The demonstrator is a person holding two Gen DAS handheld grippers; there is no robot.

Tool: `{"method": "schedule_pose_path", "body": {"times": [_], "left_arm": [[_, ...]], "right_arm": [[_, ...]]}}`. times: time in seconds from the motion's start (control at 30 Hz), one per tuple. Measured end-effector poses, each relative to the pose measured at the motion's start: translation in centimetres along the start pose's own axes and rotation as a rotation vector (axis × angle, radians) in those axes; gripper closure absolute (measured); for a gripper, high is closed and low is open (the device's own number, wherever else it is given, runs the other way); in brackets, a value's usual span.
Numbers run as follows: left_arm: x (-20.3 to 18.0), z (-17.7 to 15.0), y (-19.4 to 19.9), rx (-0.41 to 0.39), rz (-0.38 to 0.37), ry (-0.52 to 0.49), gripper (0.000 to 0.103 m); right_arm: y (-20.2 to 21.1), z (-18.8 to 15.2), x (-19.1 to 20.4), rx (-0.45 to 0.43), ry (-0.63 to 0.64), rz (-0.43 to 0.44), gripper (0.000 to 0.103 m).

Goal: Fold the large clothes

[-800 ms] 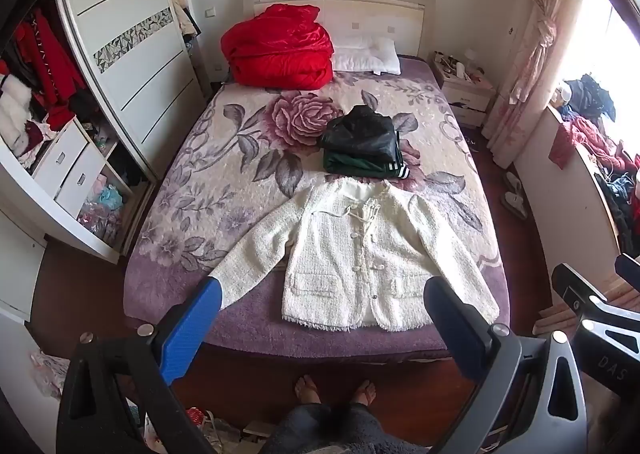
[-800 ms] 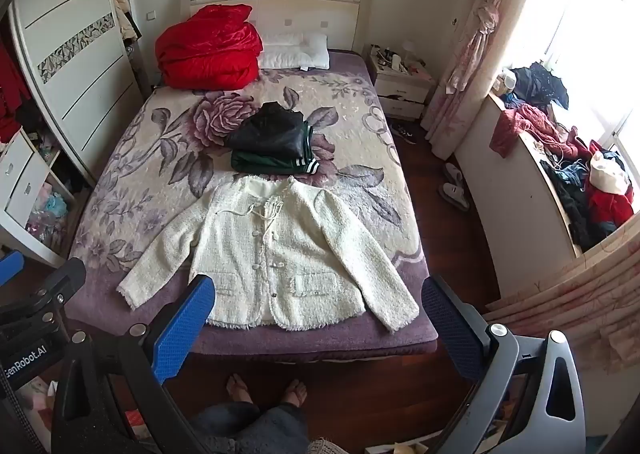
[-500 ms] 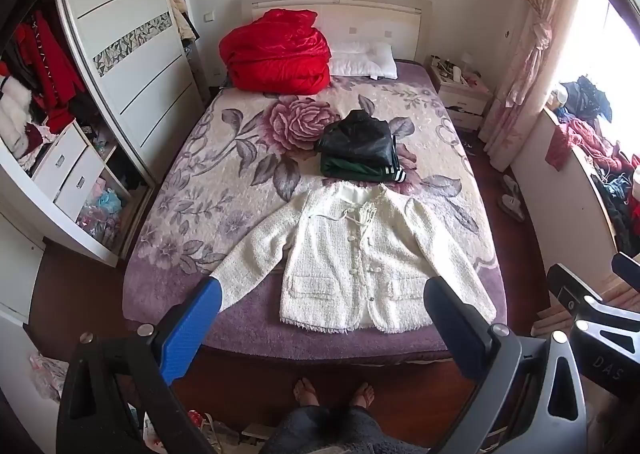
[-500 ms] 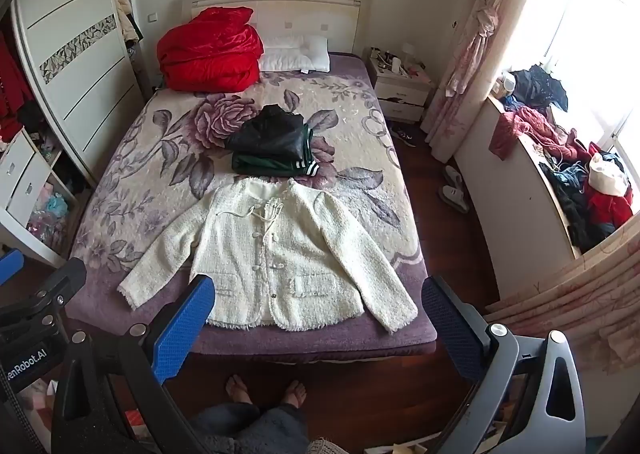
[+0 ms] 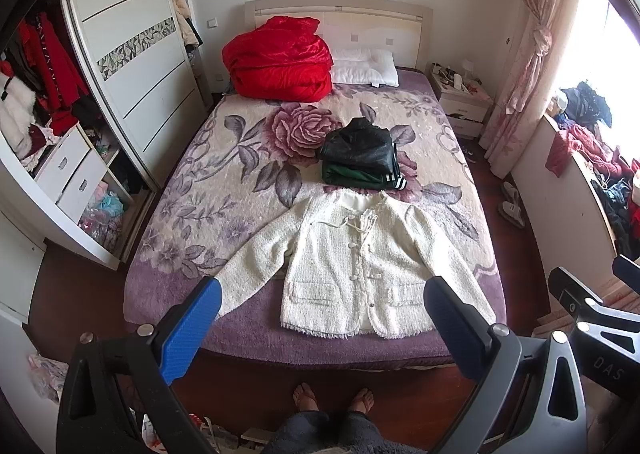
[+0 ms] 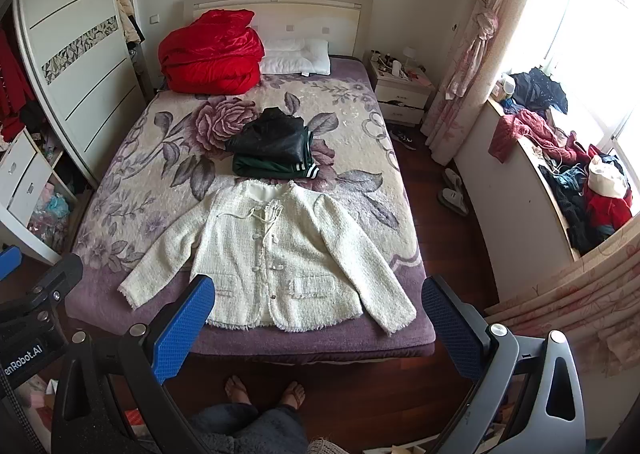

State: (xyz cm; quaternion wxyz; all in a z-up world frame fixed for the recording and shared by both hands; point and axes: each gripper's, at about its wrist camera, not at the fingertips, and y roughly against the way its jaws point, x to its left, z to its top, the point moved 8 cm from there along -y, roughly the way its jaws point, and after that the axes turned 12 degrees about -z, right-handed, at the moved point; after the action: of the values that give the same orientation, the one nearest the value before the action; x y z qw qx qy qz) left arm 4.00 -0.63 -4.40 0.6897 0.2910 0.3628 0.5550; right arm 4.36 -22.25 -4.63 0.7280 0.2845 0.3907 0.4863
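Note:
A cream tweed jacket (image 5: 356, 262) lies flat, front up, sleeves spread, at the foot of the bed (image 5: 192, 190); it also shows in the right wrist view (image 6: 276, 254). My left gripper (image 5: 320, 294) is open and empty, held high above the floor in front of the bed's foot, well short of the jacket. My right gripper (image 6: 318, 290) is open and empty, held the same way to the right. Each gripper's body shows at the edge of the other's view.
A folded pile of black and green clothes (image 5: 360, 158) lies behind the jacket. A red quilt (image 5: 280, 58) and a pillow (image 5: 366, 68) sit at the headboard. A wardrobe (image 5: 132, 54) stands left, a nightstand (image 5: 460, 98) and cluttered window ledge (image 6: 560, 174) right. The person's feet (image 5: 332, 400) are on the floor.
Both grippers have drifted slightly, so the bed sits a little lower and to the left in the left wrist view. Nothing was touched; the jacket has not moved.

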Motion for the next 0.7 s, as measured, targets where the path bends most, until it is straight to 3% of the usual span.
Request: {"method": "schedule_pose_path", "body": {"times": [0.7], "left_arm": [[-0.79, 0.92, 0.39, -0.011, -0.003, -0.013, 0.000]], "right_arm": [[0.40, 0.22, -0.09, -0.008, -0.004, 0.000, 0.000]]}}
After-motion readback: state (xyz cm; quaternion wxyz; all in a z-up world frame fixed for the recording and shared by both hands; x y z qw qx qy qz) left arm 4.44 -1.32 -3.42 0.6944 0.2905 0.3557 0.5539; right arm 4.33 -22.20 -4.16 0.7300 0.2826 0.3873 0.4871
